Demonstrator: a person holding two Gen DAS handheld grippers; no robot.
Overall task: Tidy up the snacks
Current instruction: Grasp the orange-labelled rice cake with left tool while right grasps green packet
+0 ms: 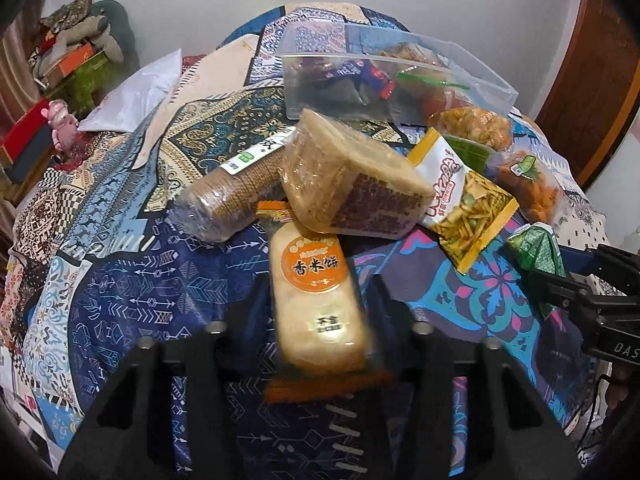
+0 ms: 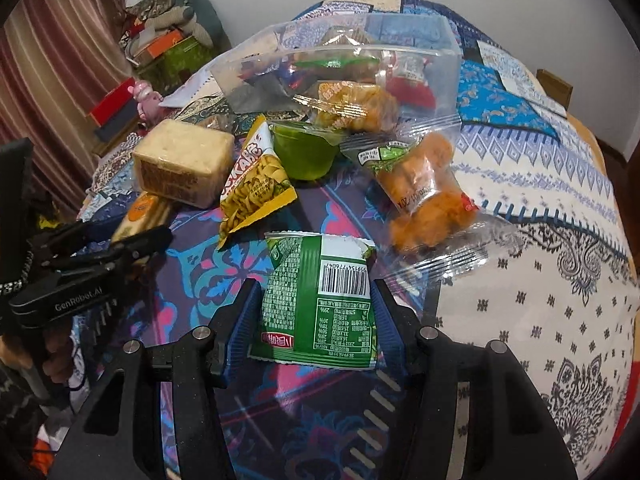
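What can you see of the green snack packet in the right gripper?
The small green foil snack packet is a crinkled pouch with a white panel carrying a barcode, a white nutrition table, dense fine print and a red logo near its lower edge. Its top seam is wavy and bent. It stands roughly upright, print upside down, pinched on both sides by the blue ribbed pads of the right gripper, above the patterned cloth. From the left wrist view only its green corner shows.

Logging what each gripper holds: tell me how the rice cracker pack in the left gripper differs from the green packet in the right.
The rice cracker pack is clear wrap showing pale crackers, with a round orange label; the green packet is opaque printed foil with a barcode. The rice cracker pack is long and narrow, the green packet shorter and broader. Both sit between closed fingers, left gripper and right gripper, above the patterned cloth.
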